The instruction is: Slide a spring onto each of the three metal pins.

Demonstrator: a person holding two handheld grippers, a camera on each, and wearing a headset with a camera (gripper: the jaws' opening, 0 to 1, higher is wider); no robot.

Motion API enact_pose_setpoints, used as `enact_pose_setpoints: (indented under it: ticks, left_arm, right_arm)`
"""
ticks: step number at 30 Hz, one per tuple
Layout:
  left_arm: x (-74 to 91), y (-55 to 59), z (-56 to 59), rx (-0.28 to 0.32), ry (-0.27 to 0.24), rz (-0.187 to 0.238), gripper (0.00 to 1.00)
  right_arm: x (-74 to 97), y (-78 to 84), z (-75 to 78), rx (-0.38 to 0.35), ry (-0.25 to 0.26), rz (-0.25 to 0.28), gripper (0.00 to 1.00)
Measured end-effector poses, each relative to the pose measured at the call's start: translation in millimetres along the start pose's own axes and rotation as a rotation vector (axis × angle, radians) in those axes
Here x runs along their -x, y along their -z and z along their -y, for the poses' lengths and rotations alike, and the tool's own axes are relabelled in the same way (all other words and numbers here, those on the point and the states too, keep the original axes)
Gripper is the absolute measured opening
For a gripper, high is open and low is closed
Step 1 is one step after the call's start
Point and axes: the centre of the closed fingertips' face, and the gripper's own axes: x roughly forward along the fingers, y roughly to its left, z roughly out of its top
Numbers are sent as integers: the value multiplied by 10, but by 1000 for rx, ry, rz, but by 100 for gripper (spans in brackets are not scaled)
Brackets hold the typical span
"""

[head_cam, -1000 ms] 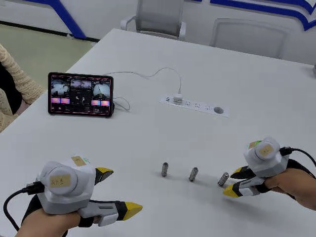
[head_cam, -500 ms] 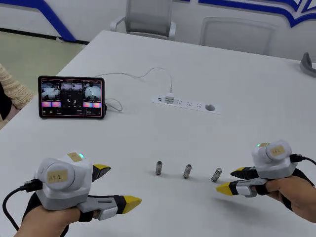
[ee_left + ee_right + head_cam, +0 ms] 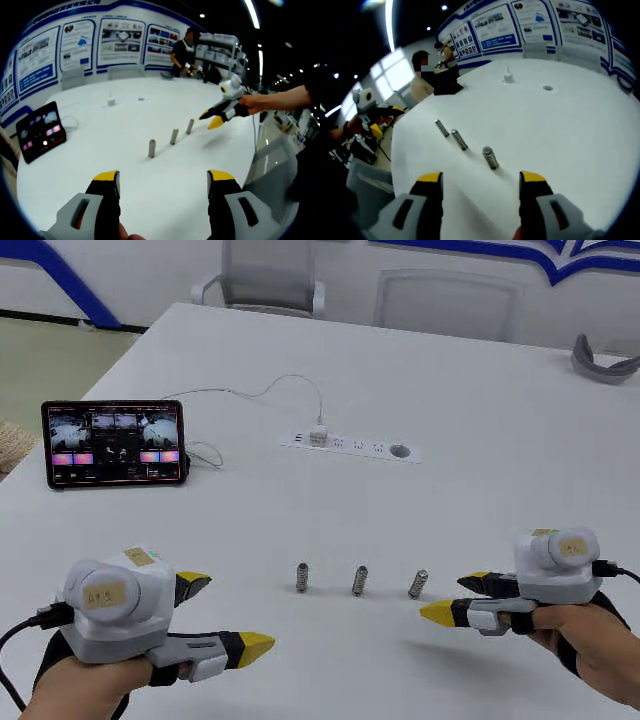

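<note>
Three short metal pins stand in a row on the white table, each with a coiled spring around it: left pin, middle pin, right pin. My right gripper hovers open just right of the right pin, its yellow tips pointing at the pin and nothing between them. In the right gripper view the nearest pin stands just ahead of the open gripper. My left gripper is open and empty, well left of the row; its own view shows the pins ahead.
A tablet stands at the left of the table. Behind the pins lies a white power strip with a cable. A grey headset lies at the far right edge. Chairs line the far side. A person stands beyond the table.
The head camera has swung, shifting the whole scene left. My right gripper has drawn back a little from the right pin. The left gripper has held its place.
</note>
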Motion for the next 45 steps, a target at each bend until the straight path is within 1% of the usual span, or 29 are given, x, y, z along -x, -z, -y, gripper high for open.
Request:
enact_pose_setpoints:
  ticks: [8,16,21,24,27,29,31,32,38,41,43,45]
  left_arm:
    - [-71,12,-10,-13,11,-14,72]
    - [-125,-34,-16,-25,24,-13,73]
    - [-163,-68,-18,-32,29,-14,74]
    - [-181,-97,-15,-30,33,-8,74]
    - [-207,-110,-9,-35,39,-13,73]
    - [-212,-135,-3,-33,41,-6,73]
    - [-212,-157,13,-32,43,-2,73]
    - [-225,-159,-6,-33,43,-1,74]
    - [-236,-194,-14,-32,45,9,75]
    - [-243,-183,-26,-29,46,9,77]
    - [-245,-164,-33,-29,41,0,79]
    - [-234,-167,-28,-31,41,1,78]
  right_arm:
    - [91,-16,-67,-24,16,49,66]
    - [226,-25,-106,-38,45,94,68]
    - [317,-36,-158,-44,58,125,71]
    - [368,-41,-200,-42,63,142,72]
    - [417,-35,-251,-44,66,160,74]
    - [441,-26,-290,-47,67,171,75]
    - [455,-12,-318,-49,68,175,76]
    - [465,-3,-340,-48,68,180,77]
    - [483,62,-405,-57,71,189,78]
    - [483,99,-450,-63,72,189,79]
    - [479,123,-483,-64,72,187,79]
    - [471,143,-508,-66,71,184,79]
